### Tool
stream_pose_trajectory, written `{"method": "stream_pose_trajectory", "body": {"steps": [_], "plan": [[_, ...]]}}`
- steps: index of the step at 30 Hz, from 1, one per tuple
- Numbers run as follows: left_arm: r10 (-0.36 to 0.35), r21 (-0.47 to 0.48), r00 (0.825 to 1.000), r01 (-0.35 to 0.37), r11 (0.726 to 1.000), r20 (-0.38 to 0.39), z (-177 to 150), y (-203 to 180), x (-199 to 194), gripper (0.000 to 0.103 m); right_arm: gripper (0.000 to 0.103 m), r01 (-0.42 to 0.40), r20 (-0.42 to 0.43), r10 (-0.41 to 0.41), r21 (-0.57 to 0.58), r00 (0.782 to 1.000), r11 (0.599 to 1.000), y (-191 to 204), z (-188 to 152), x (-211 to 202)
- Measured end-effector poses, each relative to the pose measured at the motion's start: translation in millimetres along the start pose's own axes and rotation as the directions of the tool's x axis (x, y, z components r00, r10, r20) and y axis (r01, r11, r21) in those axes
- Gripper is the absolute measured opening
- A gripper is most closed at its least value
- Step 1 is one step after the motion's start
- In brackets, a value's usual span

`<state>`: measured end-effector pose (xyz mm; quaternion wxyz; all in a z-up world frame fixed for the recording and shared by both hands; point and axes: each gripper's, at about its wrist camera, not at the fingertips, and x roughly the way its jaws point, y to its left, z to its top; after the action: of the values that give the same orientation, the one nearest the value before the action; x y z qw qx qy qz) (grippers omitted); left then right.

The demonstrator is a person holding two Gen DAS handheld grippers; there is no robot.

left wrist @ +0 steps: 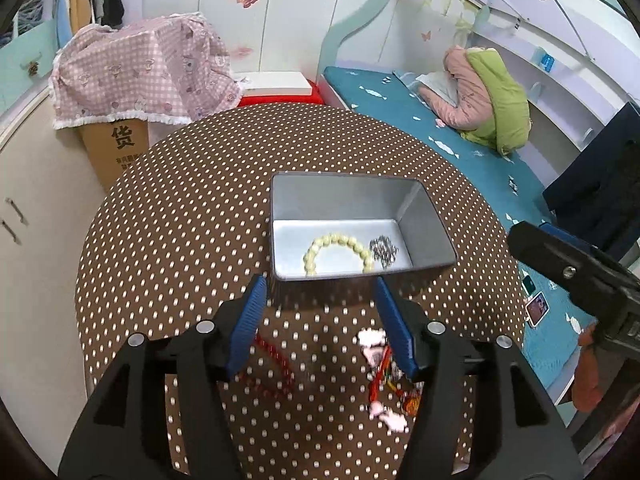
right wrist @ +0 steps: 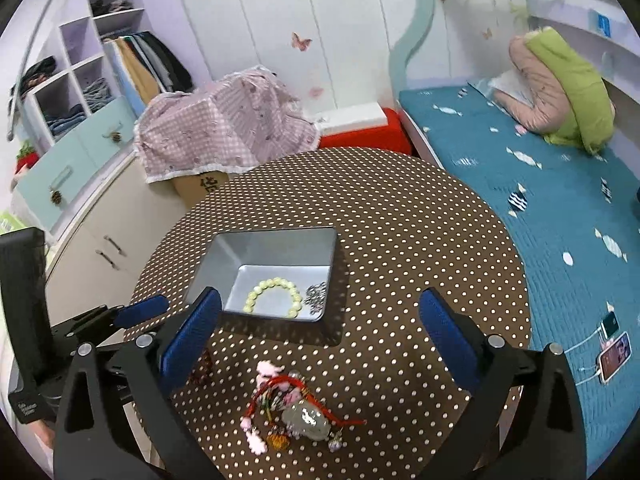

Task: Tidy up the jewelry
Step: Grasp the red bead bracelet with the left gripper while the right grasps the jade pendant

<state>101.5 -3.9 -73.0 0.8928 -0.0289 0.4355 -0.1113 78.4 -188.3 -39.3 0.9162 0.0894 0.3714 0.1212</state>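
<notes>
A grey metal tin (left wrist: 424,216) (right wrist: 224,256) stands on the dotted table. In it lie a cream bead bracelet (left wrist: 338,252) (right wrist: 274,296) and a small dark chain (left wrist: 383,251) (right wrist: 316,296). My left gripper (left wrist: 320,300) is open and empty just before the tin's near wall, above a red bead strand (left wrist: 272,364) and a pink and red charm pile (left wrist: 384,380). My right gripper (right wrist: 320,320) is open and empty above that charm pile (right wrist: 292,408), which holds a red cord and a pale stone. The left gripper's fingers (right wrist: 140,310) show in the right wrist view.
The round table (left wrist: 180,208) (right wrist: 420,232) has a brown dotted cloth. A teal bed (right wrist: 540,216) with phones (right wrist: 614,354) is to the right. A cardboard box under pink cloth (left wrist: 140,72) and white cabinets (right wrist: 100,248) are to the left.
</notes>
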Motion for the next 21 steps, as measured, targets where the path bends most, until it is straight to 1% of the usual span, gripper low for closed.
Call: {"method": "stream_pose_trajectory", "body": {"steps": [1,3,4,5,8,10,14,16,18,21], "plan": [[0.005,-0.003,1.0,-0.005,1.0,0.001,-4.0,0.1,-2.9,0.06,0.095,-0.003,0.006,0.003,-0.003,1.0,1.0,1.4,-2.6,-2.6],[0.013,-0.01,1.0,-0.013,1.0,0.002,-12.1,1.0,-8.7,0.066,0.095,-0.007,0.011,0.007,-0.013,1.0,1.0,3.4,-7.6,-7.8],[0.017,-0.017,1.0,-0.017,1.0,0.004,-15.3,1.6,-11.5,0.073,0.095,-0.005,0.011,0.005,-0.015,1.0,1.0,3.8,-10.0,-9.3],[0.022,-0.024,1.0,-0.021,0.999,0.01,-18.9,2.6,-14.2,0.076,0.095,-0.001,0.01,0.001,-0.017,1.0,1.0,4.5,-13.0,-10.7],[0.047,-0.044,0.999,-0.046,0.998,0.017,-32.0,3.8,-23.1,0.078,0.095,0.006,0.019,-0.006,-0.02,1.0,1.0,6.4,-20.7,-14.3],[0.044,-0.057,0.999,-0.043,0.997,0.011,-32.8,8.6,-24.7,0.08,0.095,0.02,0.034,-0.019,-0.017,0.999,1.0,5.9,-26.2,-16.5],[0.054,-0.085,0.998,-0.055,0.995,-0.01,-42.0,16.3,-23.7,0.08,0.095,0.0,0.087,0.003,-0.034,0.996,0.999,5.6,-36.5,-20.5],[0.053,-0.101,0.998,-0.055,0.993,-0.021,-45.2,22.2,-21.9,0.08,0.095,0.008,0.131,-0.003,-0.039,0.991,0.999,7.5,-43.4,-22.1],[0.05,-0.115,0.999,-0.052,0.992,-0.022,-48.4,27.8,-20.8,0.08,0.095,-0.002,0.149,0.008,-0.035,0.989,0.999,7.3,-48.7,-20.8],[0.063,-0.132,0.997,-0.067,0.989,-0.033,-49.9,35.0,-16.2,0.08,0.095,0.01,0.188,-0.007,-0.017,0.982,1.0,5.6,-53.0,-18.8]]}}
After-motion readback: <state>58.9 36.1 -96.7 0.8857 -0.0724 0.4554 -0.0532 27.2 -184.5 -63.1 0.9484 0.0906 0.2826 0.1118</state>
